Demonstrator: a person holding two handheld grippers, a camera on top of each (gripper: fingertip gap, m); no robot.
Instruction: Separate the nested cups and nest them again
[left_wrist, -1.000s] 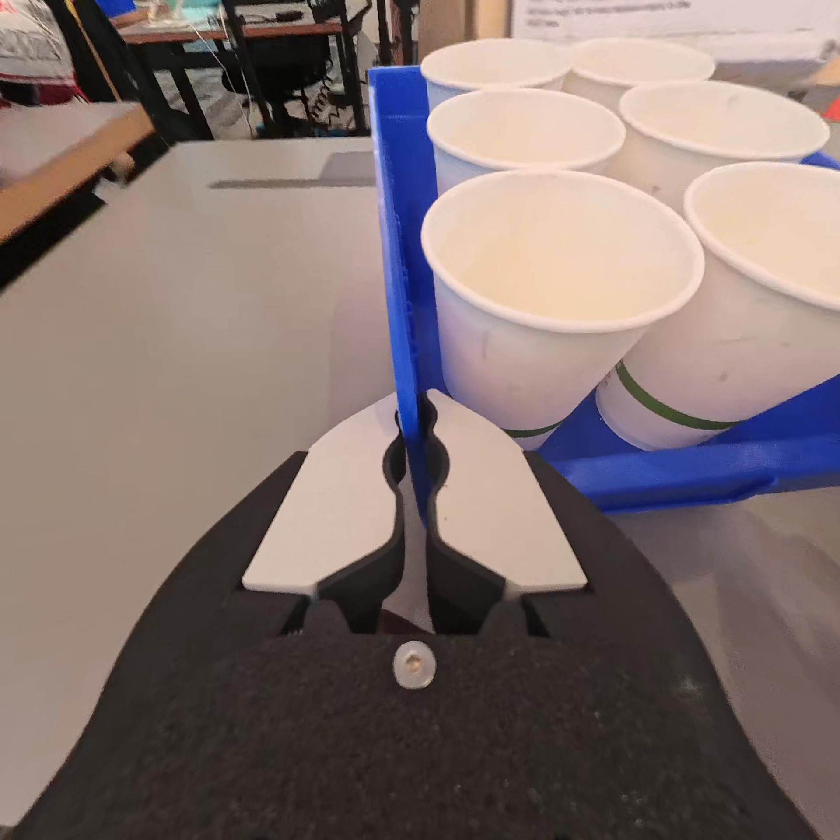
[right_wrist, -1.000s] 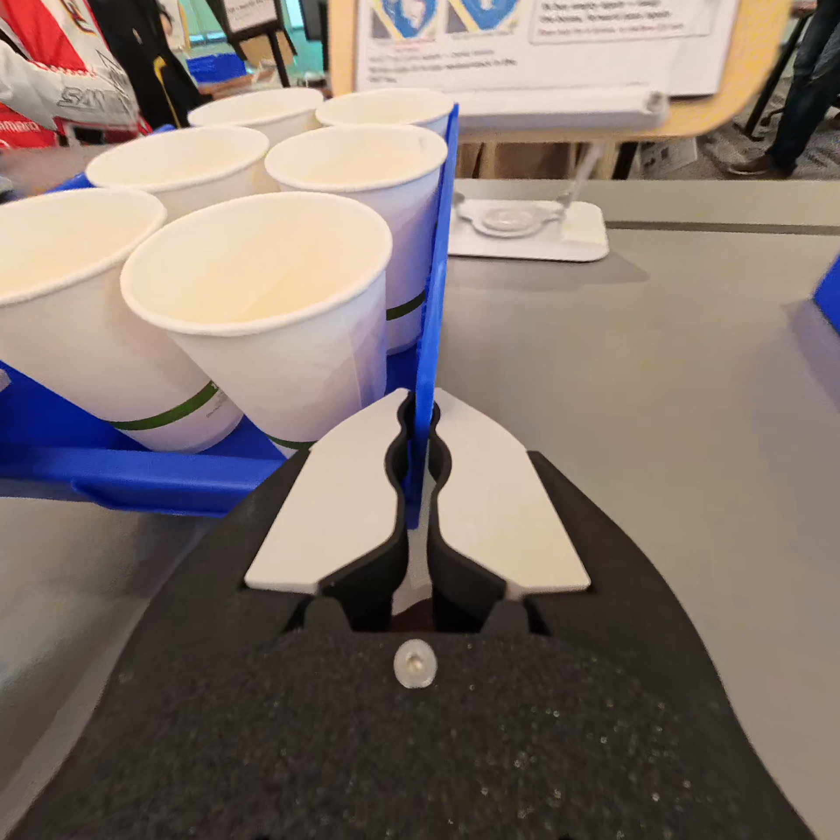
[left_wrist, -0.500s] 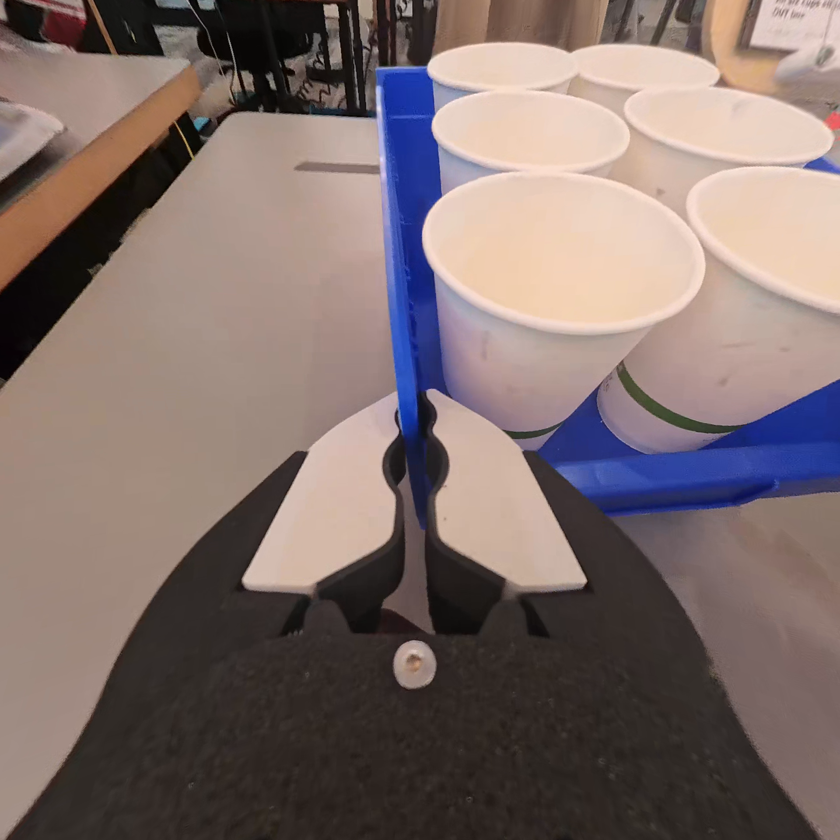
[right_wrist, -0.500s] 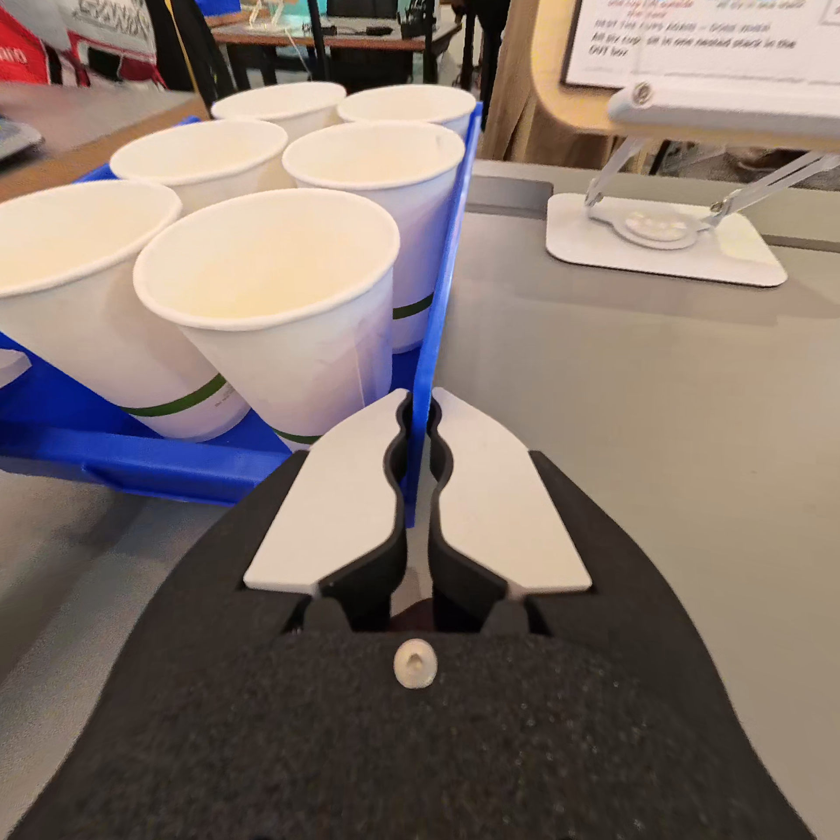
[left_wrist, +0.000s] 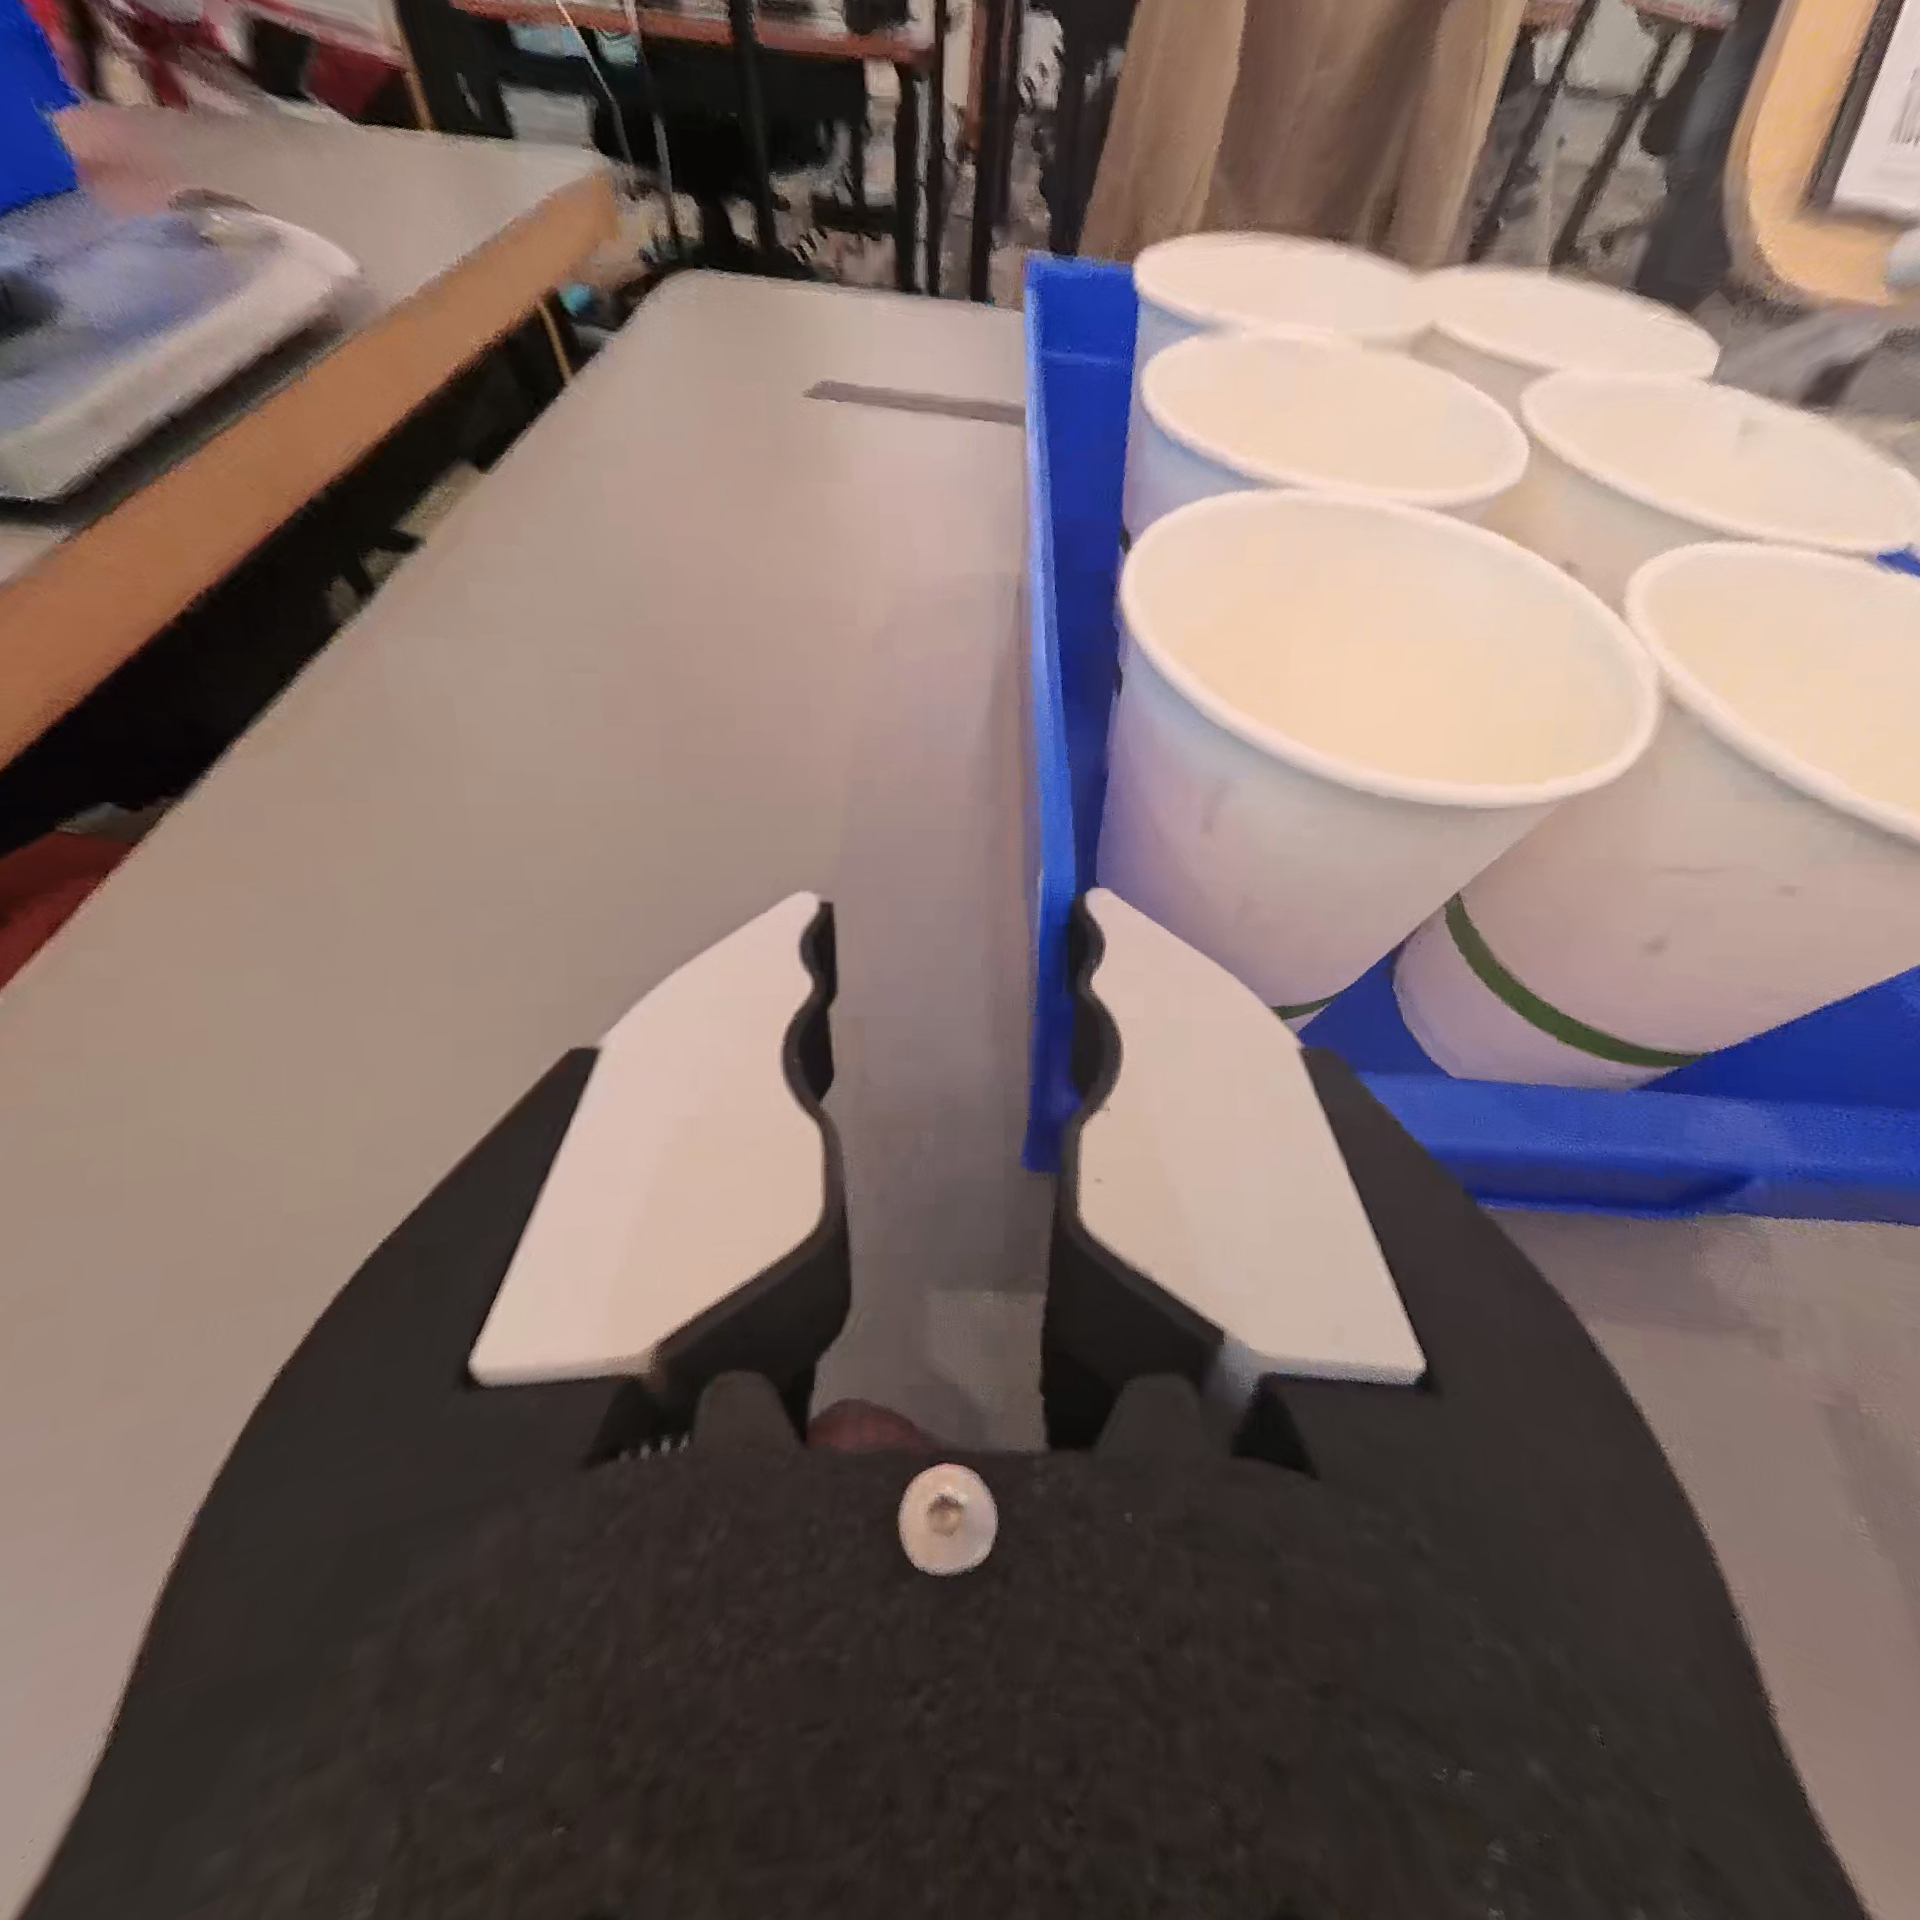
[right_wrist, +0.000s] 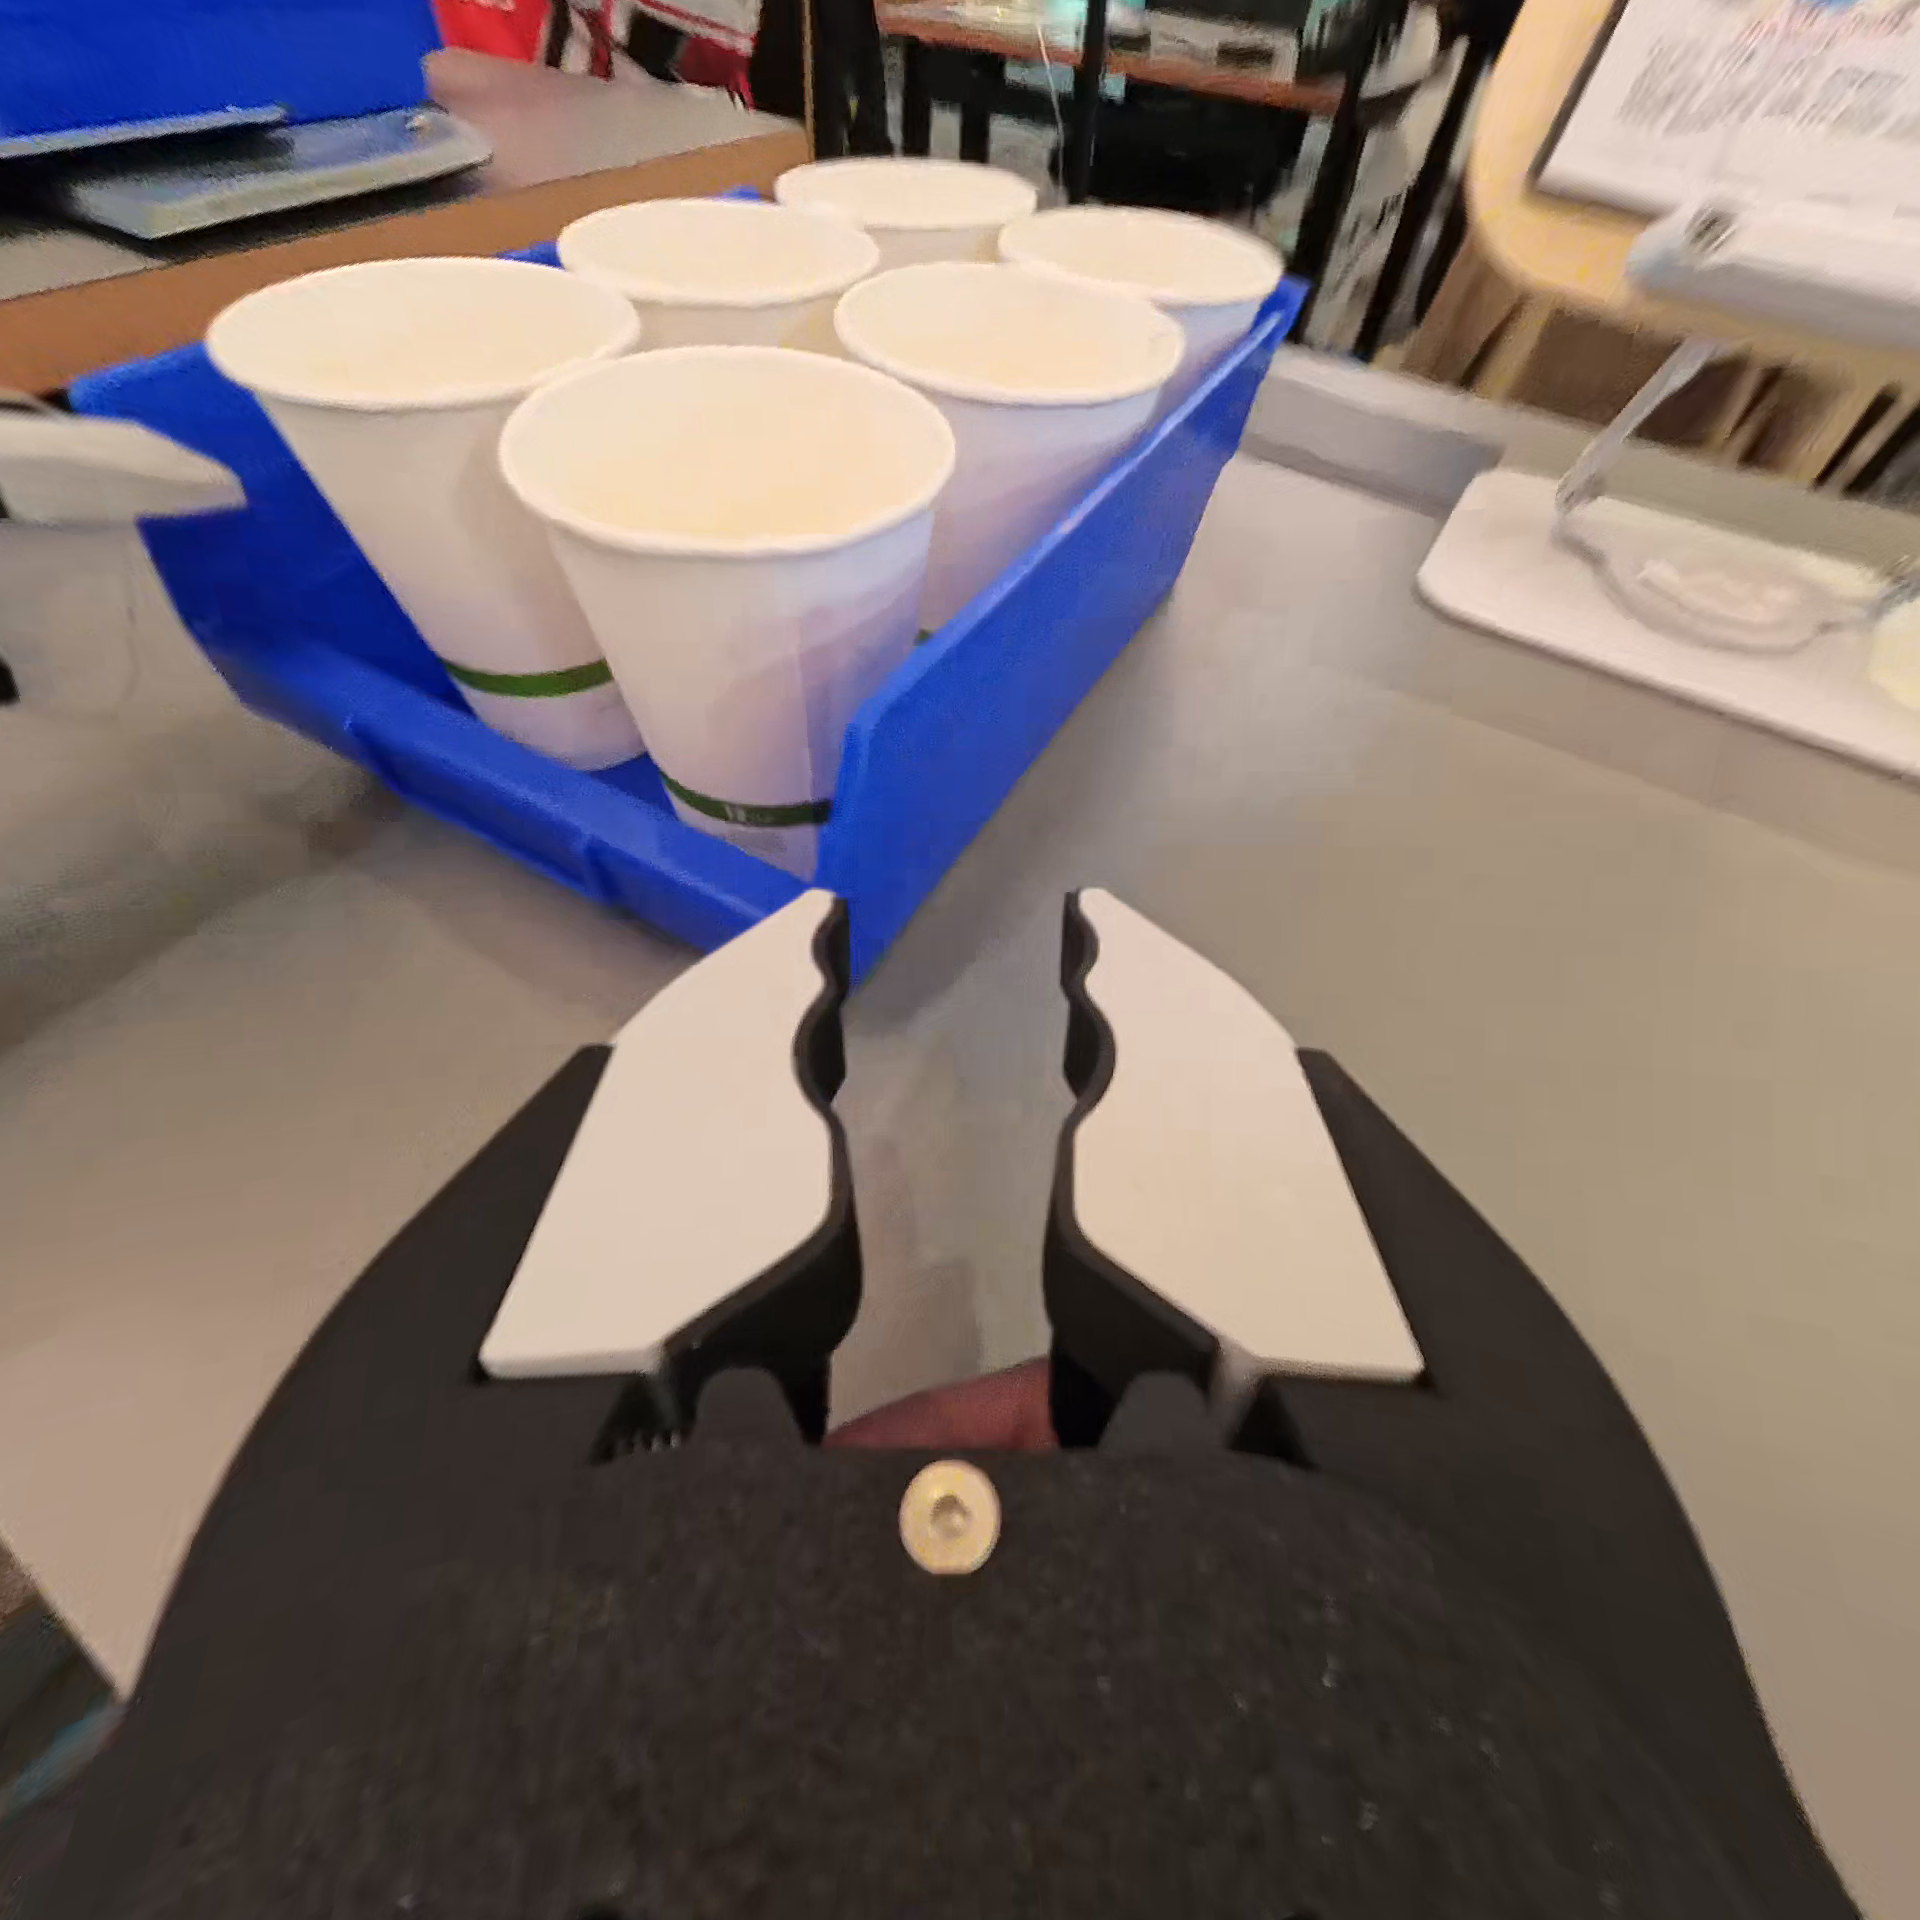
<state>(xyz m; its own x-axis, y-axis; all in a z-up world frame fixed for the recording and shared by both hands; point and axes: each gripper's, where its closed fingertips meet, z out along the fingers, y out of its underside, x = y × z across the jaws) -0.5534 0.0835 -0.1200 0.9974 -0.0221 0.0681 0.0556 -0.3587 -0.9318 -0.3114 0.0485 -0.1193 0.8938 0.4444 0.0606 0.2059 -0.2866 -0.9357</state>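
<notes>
Several white paper cups with green bands stand apart, upright or leaning, in a blue bin (left_wrist: 1070, 436) on the grey table. The nearest cup (left_wrist: 1351, 727) shows in the left wrist view, and the nearest cup (right_wrist: 727, 561) in the right wrist view, in the same bin (right_wrist: 1039, 644). My left gripper (left_wrist: 951, 920) is open and empty, its right finger beside the bin's left wall. My right gripper (right_wrist: 951, 914) is open and empty, just off the bin's near right corner. The tip of the left gripper (right_wrist: 94, 483) shows at the left edge of the right wrist view.
A white stand base (right_wrist: 1662, 613) holding a board stands to the right of the bin. A second table (left_wrist: 260, 343) with a laptop lies to the left, across a gap. Chairs and table legs fill the background.
Both grippers have let go of the bin's side walls and opened. Both have pulled back a little; the right one has drawn back farther and shifted right of the wall.
</notes>
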